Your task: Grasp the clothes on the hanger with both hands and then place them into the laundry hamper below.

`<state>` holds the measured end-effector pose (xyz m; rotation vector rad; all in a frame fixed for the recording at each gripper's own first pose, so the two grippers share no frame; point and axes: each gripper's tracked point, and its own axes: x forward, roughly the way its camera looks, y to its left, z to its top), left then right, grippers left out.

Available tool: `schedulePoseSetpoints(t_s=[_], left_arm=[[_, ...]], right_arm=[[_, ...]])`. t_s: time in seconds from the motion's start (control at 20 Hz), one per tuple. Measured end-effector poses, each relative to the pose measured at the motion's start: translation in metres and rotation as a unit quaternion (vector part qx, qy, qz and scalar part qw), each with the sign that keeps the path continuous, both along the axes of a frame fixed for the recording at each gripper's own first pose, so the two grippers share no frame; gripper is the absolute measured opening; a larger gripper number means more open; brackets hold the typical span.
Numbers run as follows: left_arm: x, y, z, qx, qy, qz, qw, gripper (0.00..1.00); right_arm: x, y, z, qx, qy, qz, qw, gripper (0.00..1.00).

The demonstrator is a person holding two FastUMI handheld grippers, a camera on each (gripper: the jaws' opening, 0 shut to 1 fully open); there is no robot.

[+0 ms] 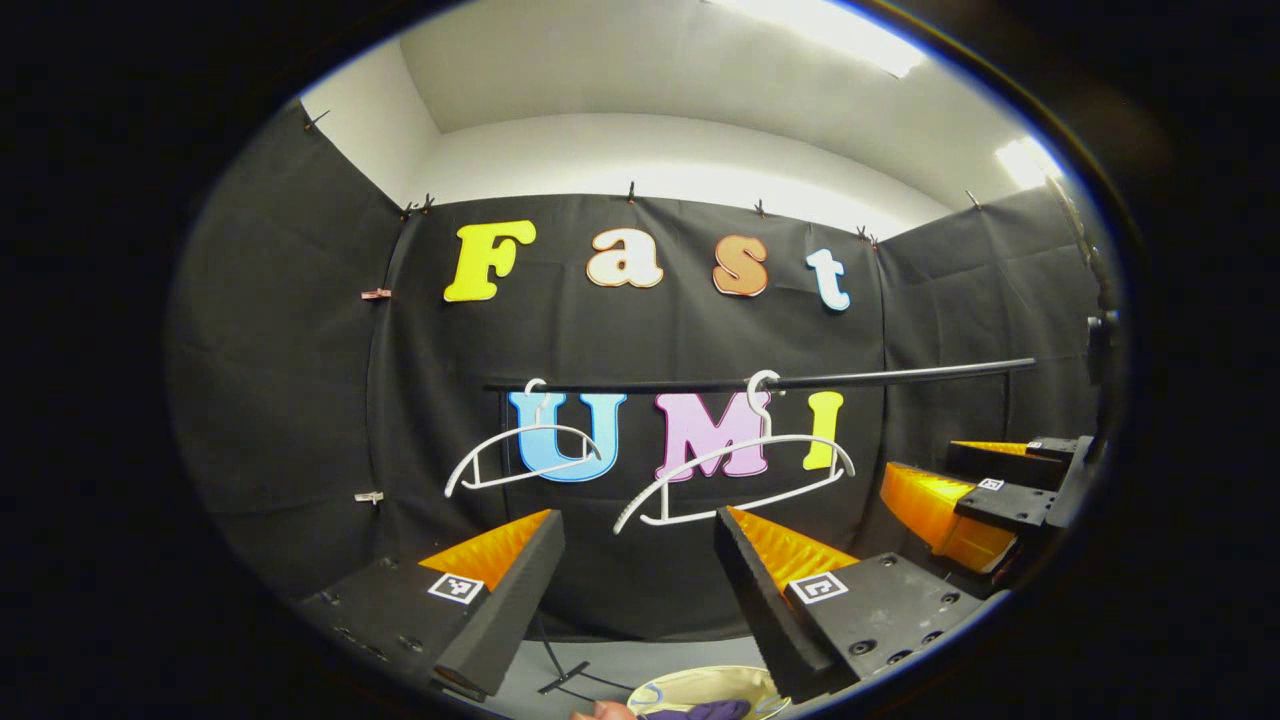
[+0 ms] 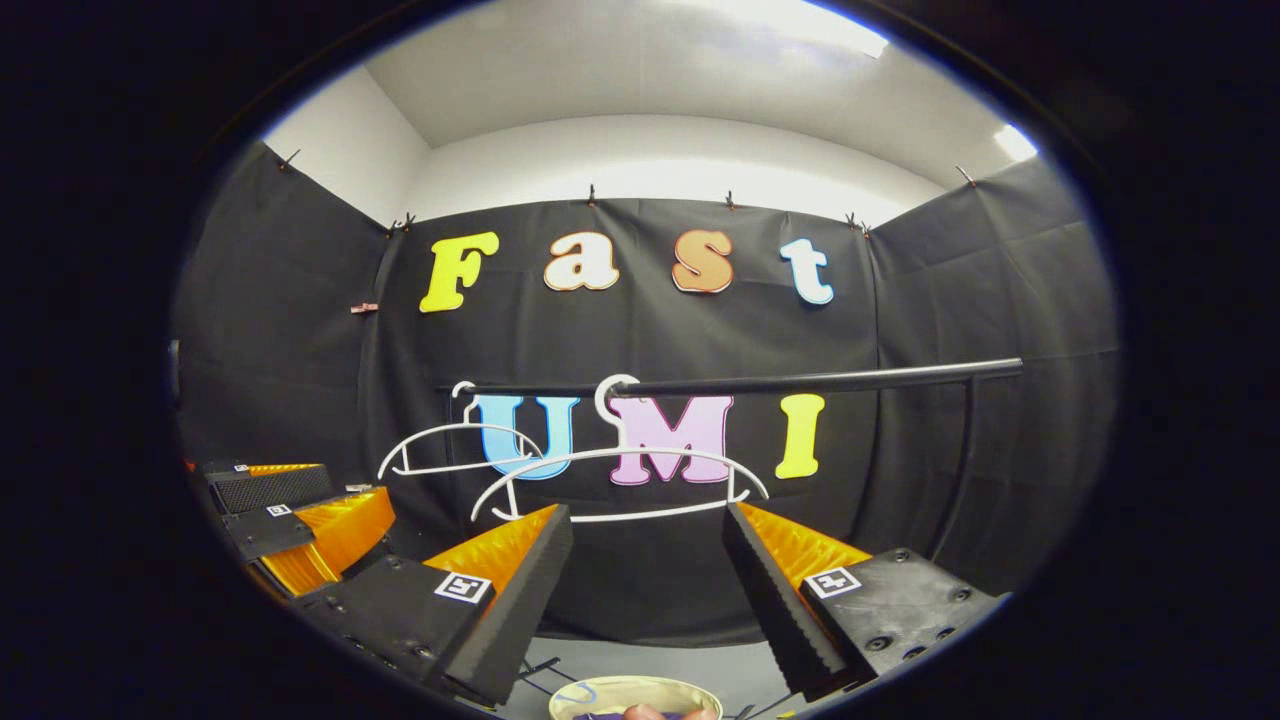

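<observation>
Black cloth walls (image 1: 280,400), white ceiling (image 1: 650,80), grey floor (image 1: 640,665).

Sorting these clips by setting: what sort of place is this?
Probably a staged recording booth, not a lived-in laundry room: black cloth walls pinned up with clips, a black clothes rail with two bare white hangers, and a laundry hamper below on the grey floor.

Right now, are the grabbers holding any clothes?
No. The left gripper and right gripper are open, holding nothing. Both hangers hang bare.
</observation>
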<state>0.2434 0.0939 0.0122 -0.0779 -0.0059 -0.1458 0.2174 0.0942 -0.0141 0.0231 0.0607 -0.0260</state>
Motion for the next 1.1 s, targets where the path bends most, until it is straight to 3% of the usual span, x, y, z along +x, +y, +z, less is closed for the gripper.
schedulePoseSetpoints(t_s=[0.4, 1.1], left_arm=[[0.0002, -0.0015, -0.0035, 0.006, 0.002, -0.001, 1.0, 0.92], [0.001, -0.0007, -0.004, 0.005, 0.002, 0.001, 1.0, 0.98]], right_arm=[[-0.0007, -0.0005, -0.0038, -0.003, 0.004, 0.0, 1.0, 0.98], [0.0009, -0.0005, -0.0055, -0.003, 0.006, 0.001, 1.0, 0.98]])
